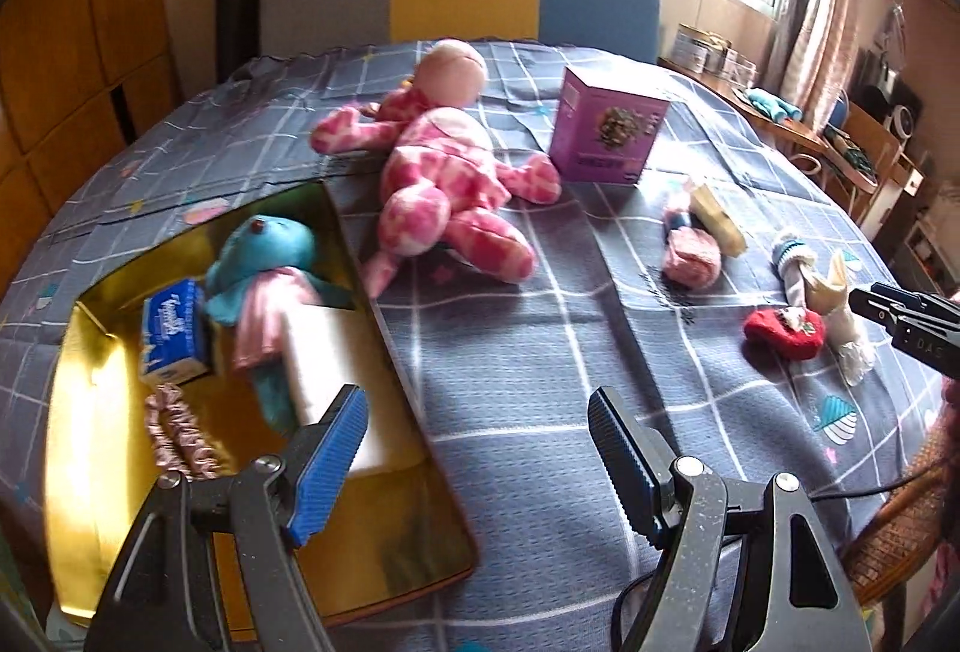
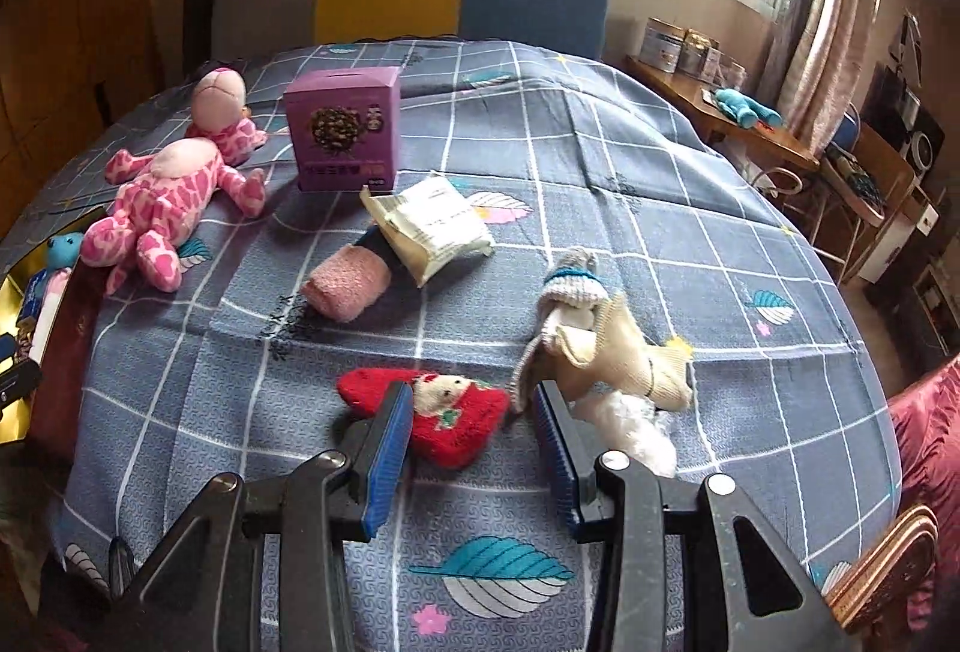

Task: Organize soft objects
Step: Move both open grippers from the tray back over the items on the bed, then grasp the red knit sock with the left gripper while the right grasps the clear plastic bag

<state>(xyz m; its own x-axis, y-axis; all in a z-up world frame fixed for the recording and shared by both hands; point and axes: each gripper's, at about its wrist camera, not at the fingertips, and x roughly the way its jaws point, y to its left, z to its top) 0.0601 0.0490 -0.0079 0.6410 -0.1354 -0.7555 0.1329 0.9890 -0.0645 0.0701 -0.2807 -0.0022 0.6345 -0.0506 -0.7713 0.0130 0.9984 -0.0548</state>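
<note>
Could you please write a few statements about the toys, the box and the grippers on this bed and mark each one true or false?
1. The blue plush toy lies inside the gold box. True.
2. The pink spotted plush is already in the gold box. False: it lies on the bedsheet beside the box.
3. The left gripper holds nothing. True: its jaws stand open and empty.
4. The purple carton lies flat on its side. False: it stands upright.
5. The right gripper points at the red knitted sock. True.
6. The red knitted sock is clamped and lifted. False: it rests on the sheet.
</note>
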